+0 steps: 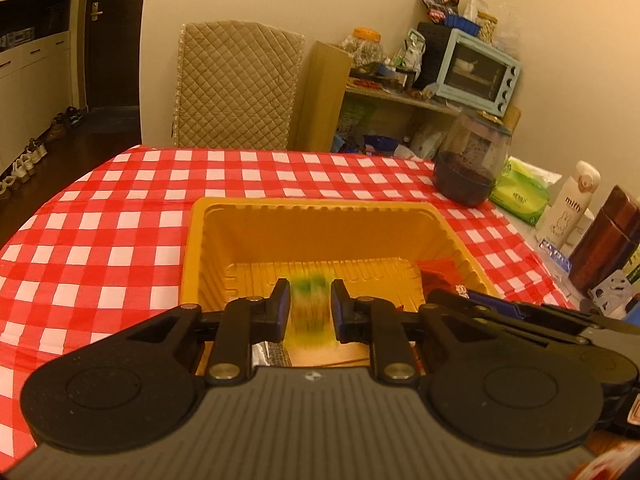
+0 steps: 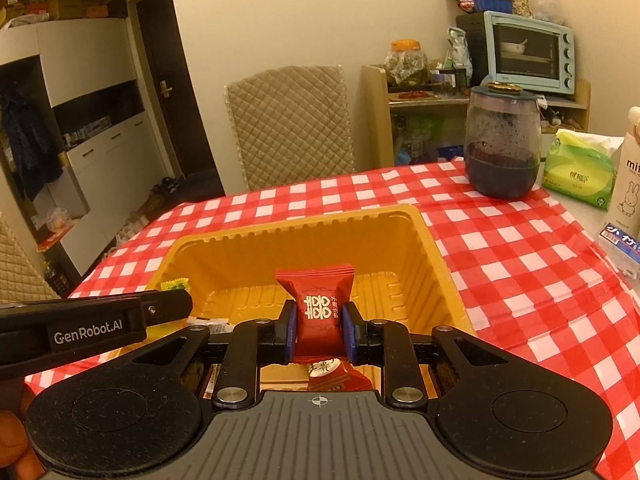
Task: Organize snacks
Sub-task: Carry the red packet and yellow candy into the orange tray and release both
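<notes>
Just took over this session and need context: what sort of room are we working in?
Most likely a home dining area: a table under a red checked tablecloth, a quilted dining chair behind it, and a toaster oven on a cluttered shelf by the wall.

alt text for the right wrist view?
The right gripper is shut on a red candy packet over a yellow tray on a red checked tablecloth. The left gripper reaches in from the left.
</notes>
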Motion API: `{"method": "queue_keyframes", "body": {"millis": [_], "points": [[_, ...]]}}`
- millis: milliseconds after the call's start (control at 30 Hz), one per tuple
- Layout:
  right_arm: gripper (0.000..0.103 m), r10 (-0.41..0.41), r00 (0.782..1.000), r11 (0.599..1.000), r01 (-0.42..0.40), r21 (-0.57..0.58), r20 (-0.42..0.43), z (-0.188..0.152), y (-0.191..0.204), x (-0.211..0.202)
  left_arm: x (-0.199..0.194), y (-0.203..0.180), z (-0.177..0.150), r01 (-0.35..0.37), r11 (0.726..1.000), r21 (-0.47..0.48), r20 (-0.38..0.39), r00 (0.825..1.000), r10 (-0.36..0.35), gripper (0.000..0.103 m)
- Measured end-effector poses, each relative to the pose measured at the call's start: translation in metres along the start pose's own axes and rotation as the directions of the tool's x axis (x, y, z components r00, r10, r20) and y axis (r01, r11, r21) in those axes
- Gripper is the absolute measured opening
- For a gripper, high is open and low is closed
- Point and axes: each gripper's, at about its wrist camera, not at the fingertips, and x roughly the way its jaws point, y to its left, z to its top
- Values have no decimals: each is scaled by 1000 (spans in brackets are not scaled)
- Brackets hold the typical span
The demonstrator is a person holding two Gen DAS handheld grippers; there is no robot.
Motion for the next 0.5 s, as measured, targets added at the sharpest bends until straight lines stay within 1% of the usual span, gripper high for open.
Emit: {"method": "queue_keyframes", "body": {"millis": [267,500], "points": [[24,10,1000,999,-10,36,2,0,-6,-2,-6,18,-1,-48,998,-35,-1,999,48,23],[24,43,999,998,-43,36,12,0,3,-3,-8,22,-3,-59,998,-34,-6,998,59,23]]}}
